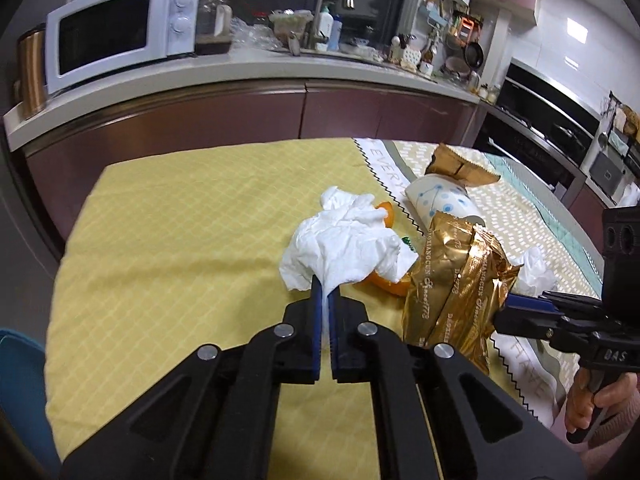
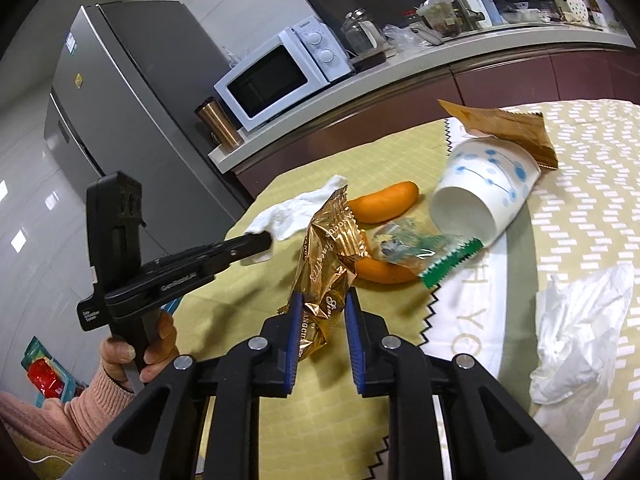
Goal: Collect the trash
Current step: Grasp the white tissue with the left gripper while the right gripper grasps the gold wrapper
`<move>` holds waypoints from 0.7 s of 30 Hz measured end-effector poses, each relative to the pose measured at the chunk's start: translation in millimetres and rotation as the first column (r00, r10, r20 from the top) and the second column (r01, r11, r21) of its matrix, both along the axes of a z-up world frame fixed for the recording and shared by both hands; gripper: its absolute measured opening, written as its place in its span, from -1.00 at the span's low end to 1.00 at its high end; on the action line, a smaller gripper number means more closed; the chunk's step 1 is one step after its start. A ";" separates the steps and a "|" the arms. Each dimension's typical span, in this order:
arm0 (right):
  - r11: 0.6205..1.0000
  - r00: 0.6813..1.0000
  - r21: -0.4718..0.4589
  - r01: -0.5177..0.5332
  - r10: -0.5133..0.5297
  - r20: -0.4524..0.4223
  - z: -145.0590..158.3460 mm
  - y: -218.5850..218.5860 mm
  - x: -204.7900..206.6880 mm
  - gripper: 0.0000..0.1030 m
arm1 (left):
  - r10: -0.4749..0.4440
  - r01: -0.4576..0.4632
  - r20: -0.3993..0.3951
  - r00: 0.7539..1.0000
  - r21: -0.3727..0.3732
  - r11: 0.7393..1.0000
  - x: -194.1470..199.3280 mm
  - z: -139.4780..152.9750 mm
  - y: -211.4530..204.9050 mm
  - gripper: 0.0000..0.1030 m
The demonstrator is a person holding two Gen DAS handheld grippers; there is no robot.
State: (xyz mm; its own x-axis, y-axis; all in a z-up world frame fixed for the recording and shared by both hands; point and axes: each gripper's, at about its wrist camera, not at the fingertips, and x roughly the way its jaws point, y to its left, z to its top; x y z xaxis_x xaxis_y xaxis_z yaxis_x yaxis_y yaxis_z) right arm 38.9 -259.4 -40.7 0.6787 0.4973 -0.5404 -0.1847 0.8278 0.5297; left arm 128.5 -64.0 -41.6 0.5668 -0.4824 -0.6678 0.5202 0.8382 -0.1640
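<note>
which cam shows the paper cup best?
Right wrist view: the paper cup lies on its side, open mouth facing the camera, blue dot pattern clear. Left wrist view shows only part of its side, with a gold wrapper in front hiding its mouth end.

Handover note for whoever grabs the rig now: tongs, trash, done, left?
Left tongs: shut on the crumpled tissue.
Right tongs: shut on the gold wrapper.
Done: both pieces gripped; no bin in view.
Left on the table: orange peel, tipped paper cup, green-edged wrapper, second gold wrapper, white tissue.
</note>
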 end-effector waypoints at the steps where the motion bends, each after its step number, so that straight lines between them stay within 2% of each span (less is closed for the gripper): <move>1: 1.000 1.000 0.003 -0.003 0.003 0.002 0.8 0.8 0.2 -0.62 | 0.008 -0.008 0.003 1.000 -0.008 1.000 -2.9 2.4 6.5 -0.94; 8: 1.000 1.000 0.019 -0.024 0.024 0.016 6.9 8.0 2.2 -0.62 | 0.067 -0.066 0.012 0.998 -0.048 0.997 -17.0 13.2 45.0 -0.94; 21: 0.996 0.996 0.030 -0.084 0.082 0.043 16.1 31.6 14.2 -0.62 | 0.149 -0.147 0.021 0.989 -0.077 0.986 -44.2 19.1 94.6 -0.94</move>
State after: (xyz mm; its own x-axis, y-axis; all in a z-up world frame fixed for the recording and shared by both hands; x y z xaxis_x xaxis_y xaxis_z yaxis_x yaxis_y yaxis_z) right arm 53.1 -227.8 -24.6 0.6557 0.5695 -0.4957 -0.2744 0.7914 0.5462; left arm 84.3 30.5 -22.5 0.6527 -0.4400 -0.6167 0.3964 0.8921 -0.2169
